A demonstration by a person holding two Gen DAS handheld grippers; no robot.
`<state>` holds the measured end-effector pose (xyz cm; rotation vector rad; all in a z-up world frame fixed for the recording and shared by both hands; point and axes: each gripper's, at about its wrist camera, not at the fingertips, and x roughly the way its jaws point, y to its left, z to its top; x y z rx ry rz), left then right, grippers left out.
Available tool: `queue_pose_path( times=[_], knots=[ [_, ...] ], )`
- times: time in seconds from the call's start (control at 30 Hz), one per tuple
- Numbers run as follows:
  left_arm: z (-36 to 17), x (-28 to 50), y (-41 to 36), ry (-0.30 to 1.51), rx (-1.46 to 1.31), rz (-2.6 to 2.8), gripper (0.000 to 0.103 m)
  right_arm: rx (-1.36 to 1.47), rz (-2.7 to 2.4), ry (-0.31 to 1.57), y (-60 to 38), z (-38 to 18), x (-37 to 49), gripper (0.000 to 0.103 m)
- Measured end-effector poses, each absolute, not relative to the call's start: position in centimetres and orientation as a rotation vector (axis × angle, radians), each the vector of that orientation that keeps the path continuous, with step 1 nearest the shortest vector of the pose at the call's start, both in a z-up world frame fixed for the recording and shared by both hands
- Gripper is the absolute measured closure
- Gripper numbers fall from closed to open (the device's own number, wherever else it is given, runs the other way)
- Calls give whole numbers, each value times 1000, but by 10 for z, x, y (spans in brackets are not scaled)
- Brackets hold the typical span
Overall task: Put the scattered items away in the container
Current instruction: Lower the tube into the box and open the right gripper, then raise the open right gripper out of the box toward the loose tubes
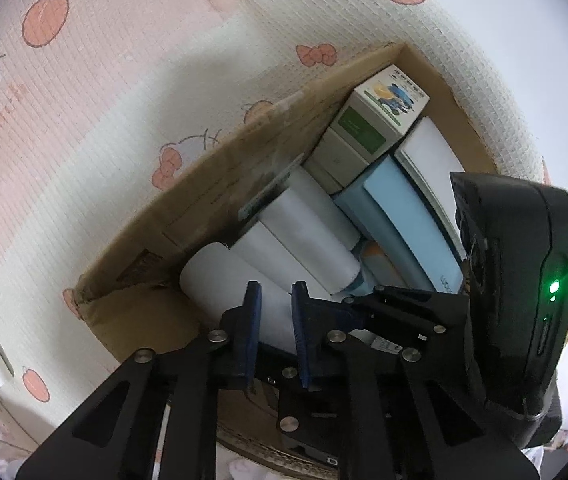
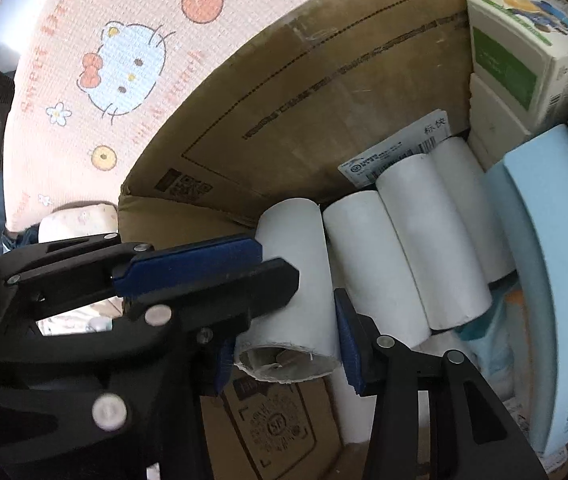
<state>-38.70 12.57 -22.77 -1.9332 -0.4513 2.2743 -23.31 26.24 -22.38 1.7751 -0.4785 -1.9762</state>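
Mat [image 1: 132, 92]: pale, cartoon-printed, spread under everything.
Cardboard box [image 2: 324, 92]: the container, open-topped, resting on the mat, already well filled.
Blue flat box [image 2: 540, 264]: on edge along the right side of the cardboard box.
Green-labelled carton [image 2: 524, 52]: at the far corner, stacked on a plain white carton.
Packed rolls [image 2: 436, 240]: white cylinders lying side by side, long axes parallel, against the long wall.
White paper roll [image 2: 300, 280]: the piece in hand, inside the cardboard box at its near end, just beside the packed rolls, long axis running away from the right wrist camera and roughly parallel to its neighbours; torn open end towards the camera.
Right gripper [image 2: 284, 360]: clamped across the roll near its open end, one blue pad on each flank.
Left gripper [image 1: 276, 312]: jaws narrow, nothing pinched; in the right wrist view reaching in from the left with fingertips touching or just beside the far part of the roll, exact contact unclear.
Key relation: roll straight ahead of the right gripper, already in its grip; likely only lowering into the gap beside the packed rolls remains.
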Motion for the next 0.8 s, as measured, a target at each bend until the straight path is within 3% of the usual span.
queue_pose_path(
  times=[0.23,0.47,0.67,0.7,0.77,0.8],
  knots=[
    [-227,-385,127,-405,-1914,2283,87,1803,-2029,-400,258,-224,-234,53],
    [-225,-383,132,-359,-1915,2306,87,1803,-2035,-392,270,-211,-223,53],
    [-219,-373,124,-428,-1881,2349,86,1805,-2154,-345,287,-194,-205,53],
    [-218,-370,123,-442,-1874,2358,84,1799,-2181,-330,289,-189,-200,53],
    [-213,-365,121,-471,-1847,2386,61,1783,-2214,-317,290,-183,-194,53],
    [-209,-362,120,-491,-1815,2403,56,1768,-2238,-309,287,-178,-188,53]
  ],
)
